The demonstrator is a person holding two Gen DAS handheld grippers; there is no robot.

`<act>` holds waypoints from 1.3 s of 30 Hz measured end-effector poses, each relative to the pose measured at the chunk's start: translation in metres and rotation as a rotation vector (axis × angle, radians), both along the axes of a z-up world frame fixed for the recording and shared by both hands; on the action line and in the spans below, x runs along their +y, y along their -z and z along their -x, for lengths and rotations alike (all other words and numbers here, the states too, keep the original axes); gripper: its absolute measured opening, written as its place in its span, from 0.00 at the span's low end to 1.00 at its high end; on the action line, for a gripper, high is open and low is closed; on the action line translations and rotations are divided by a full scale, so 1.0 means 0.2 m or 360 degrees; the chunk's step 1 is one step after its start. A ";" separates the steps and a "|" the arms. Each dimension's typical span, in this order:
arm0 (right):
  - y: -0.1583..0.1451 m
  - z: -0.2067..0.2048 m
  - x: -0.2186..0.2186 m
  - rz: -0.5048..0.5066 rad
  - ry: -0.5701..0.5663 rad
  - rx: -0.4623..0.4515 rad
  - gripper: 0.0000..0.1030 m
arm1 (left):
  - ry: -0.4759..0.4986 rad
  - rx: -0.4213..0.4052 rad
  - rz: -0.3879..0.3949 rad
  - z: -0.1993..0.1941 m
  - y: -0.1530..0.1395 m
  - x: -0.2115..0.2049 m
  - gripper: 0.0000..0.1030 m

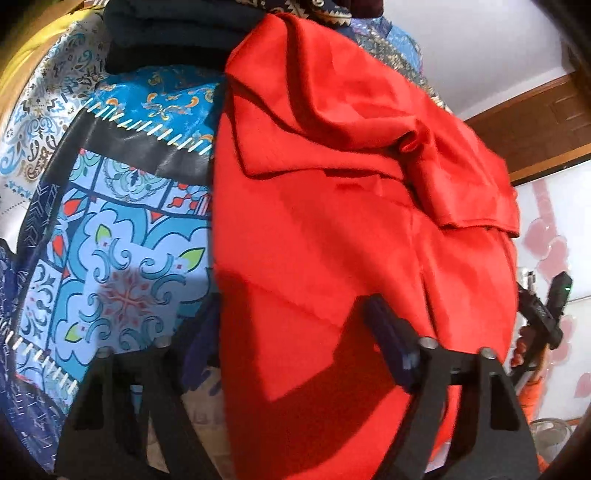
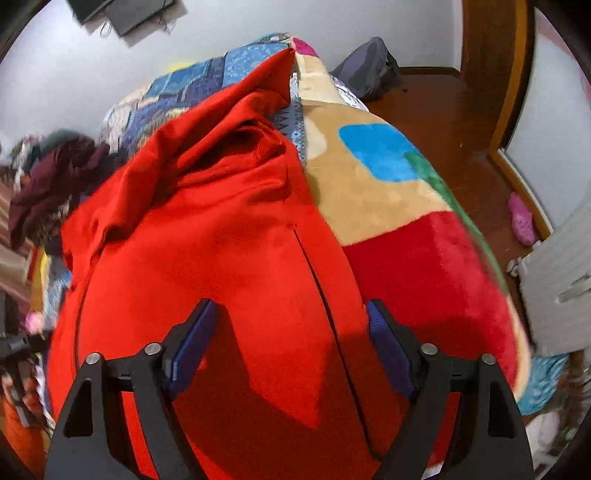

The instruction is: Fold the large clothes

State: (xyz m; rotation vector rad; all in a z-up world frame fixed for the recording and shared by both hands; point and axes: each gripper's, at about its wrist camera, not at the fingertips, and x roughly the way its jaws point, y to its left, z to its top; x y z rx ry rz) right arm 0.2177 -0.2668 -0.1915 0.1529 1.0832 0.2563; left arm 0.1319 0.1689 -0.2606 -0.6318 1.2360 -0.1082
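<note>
A large red garment (image 1: 332,221) lies spread and partly folded on the bed, a rumpled flap (image 1: 424,147) lying across its far part. It also fills the middle of the right wrist view (image 2: 221,240), with a long slit (image 2: 321,295) running along it. My left gripper (image 1: 295,325) is open just above the garment's near edge, its left finger partly hidden behind the cloth. My right gripper (image 2: 291,321) is open above the garment's near end, jaws wide apart with nothing between them.
A blue patterned bedspread (image 1: 122,258) lies left of the garment. A plush multicolour blanket (image 2: 388,192) lies to its right. Dark folded clothes (image 1: 166,33) and a maroon heap (image 2: 48,184) sit at the far side. Wooden floor (image 2: 443,122) and a grey bag (image 2: 369,66) lie beyond.
</note>
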 end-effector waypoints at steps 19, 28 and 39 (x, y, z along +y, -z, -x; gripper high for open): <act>-0.39 -0.11 0.09 -0.0296 -0.0030 -0.0302 0.11 | -0.0122 -0.0484 -0.0135 -0.22 -0.52 0.07 0.04; -0.11 -0.38 0.10 -0.0147 0.0111 -0.0156 0.11 | -0.0292 -0.0221 -0.0188 -0.38 -0.18 0.22 0.04; -0.19 -0.29 0.15 0.0108 -0.0052 -0.0223 0.36 | -0.0178 -0.0139 -0.0313 -0.33 -0.21 0.12 0.49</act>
